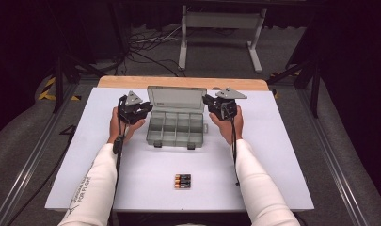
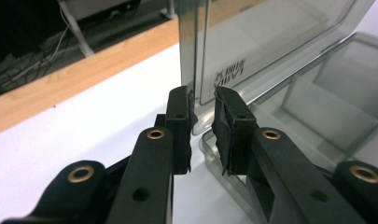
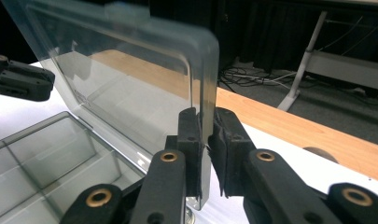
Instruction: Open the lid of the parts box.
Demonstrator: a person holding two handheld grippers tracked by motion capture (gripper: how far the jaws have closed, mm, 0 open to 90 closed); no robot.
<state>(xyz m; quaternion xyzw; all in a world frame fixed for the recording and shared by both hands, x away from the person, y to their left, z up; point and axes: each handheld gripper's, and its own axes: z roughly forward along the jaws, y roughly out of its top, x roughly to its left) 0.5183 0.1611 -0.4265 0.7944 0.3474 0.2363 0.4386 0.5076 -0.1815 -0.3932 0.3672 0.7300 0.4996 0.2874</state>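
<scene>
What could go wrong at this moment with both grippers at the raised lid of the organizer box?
The right gripper pinches only the lid by its thin side edge, so the smooth plastic might slip out. The left gripper straddles the opposite edge with a gap; uneven pull could twist the lid or shift the light box.
</scene>
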